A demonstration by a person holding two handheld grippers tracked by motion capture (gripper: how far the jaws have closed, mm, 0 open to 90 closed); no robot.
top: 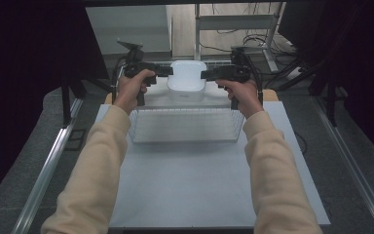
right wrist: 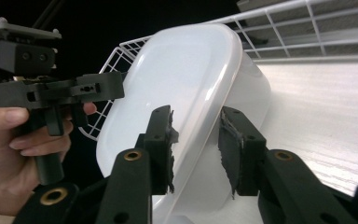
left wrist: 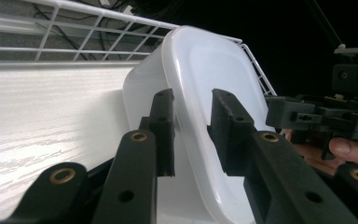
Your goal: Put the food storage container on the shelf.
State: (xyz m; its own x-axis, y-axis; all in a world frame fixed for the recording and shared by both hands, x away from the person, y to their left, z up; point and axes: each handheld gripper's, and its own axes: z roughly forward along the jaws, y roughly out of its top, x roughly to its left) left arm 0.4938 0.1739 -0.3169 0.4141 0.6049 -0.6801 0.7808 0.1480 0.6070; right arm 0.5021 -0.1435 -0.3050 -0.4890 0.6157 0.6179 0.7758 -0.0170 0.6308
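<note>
White tub's [left wrist: 200, 70] lower end cut off by the frame edge — near rim behind black jaws

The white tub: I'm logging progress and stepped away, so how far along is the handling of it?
Done: both grippers have been brought to the white tub, the left gripper and the right gripper each straddling its rim on opposite sides. In hand: the grip itself; both sets of jaws are open, with a gap to the plastic. Left: closing and moving it. It appears to sit in the wire basket, but where it is headed cannot be told.
</note>
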